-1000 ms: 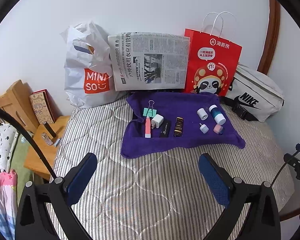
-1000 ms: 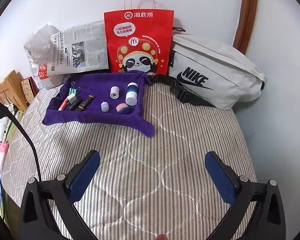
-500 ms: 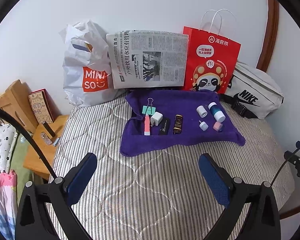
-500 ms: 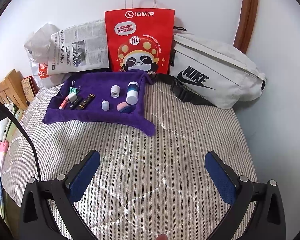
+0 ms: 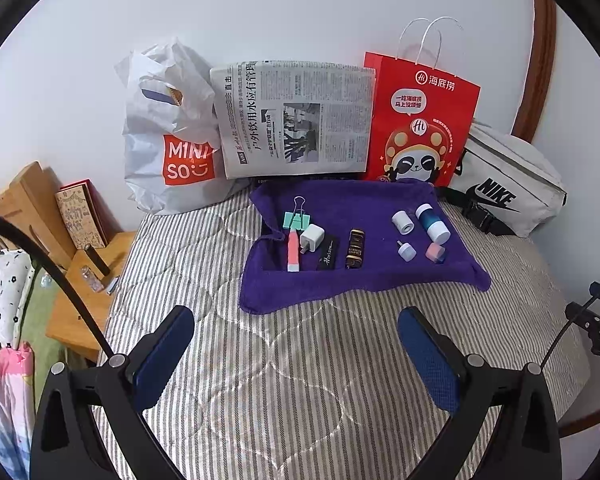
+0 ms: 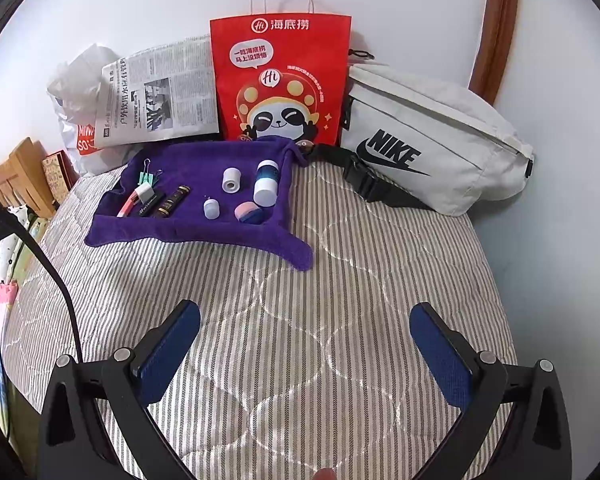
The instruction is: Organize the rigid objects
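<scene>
A purple cloth (image 5: pixel 372 280) (image 6: pixel 228 236) lies on the striped bed and carries small items. On its left part: a green binder clip (image 5: pixel 297 219), a pink tube (image 5: pixel 292 251), a white charger plug (image 5: pixel 312 238), a black flat bar (image 5: pixel 327 257) and a dark gold-labelled tube (image 5: pixel 355 249). On its right part: a white cap (image 6: pixel 231 180), a blue-and-white bottle (image 6: pixel 266 186), a small white cap (image 6: pixel 211 208) and a pink-and-blue piece (image 6: pixel 248 213). My left gripper (image 5: pixel 296 350) and right gripper (image 6: pixel 305 342) both hover open over the bed, short of the cloth, holding nothing.
Against the wall stand a white Miniso bag (image 5: pixel 168 136), a folded newspaper (image 5: pixel 296 120), a red paper bag (image 6: pixel 282 80) and a grey Nike waist bag (image 6: pixel 432 140). A wooden bedside stand (image 5: pixel 76 276) with small items sits off the bed's left edge.
Both views have pulled back and shifted slightly; the cloth and bags sit a little higher and smaller in frame. Both grippers stay open and the items have not moved.
</scene>
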`<action>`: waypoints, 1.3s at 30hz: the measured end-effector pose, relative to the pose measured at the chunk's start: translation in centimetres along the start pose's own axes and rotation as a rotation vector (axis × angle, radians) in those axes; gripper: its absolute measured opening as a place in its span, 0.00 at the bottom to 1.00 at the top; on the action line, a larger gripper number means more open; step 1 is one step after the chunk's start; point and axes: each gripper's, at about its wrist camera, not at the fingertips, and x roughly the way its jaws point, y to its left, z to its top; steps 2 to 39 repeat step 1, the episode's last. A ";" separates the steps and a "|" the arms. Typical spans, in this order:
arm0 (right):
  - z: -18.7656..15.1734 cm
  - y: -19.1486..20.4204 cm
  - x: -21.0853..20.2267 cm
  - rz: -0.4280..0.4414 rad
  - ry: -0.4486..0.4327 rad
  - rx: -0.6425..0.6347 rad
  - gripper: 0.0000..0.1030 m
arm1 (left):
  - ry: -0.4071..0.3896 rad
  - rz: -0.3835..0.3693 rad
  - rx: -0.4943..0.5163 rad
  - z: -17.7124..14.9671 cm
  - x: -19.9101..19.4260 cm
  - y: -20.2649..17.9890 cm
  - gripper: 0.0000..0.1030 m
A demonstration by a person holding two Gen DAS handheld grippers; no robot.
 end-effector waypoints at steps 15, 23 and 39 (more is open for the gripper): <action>0.0 0.0 0.1 0.000 0.001 0.002 1.00 | 0.002 -0.001 0.005 0.2 0.2 0.1 1.00; 0.0 0.0 0.1 0.000 0.001 0.002 1.00 | 0.002 -0.001 0.005 0.2 0.2 0.1 1.00; 0.0 0.0 0.1 0.000 0.001 0.002 1.00 | 0.002 -0.001 0.005 0.2 0.2 0.1 1.00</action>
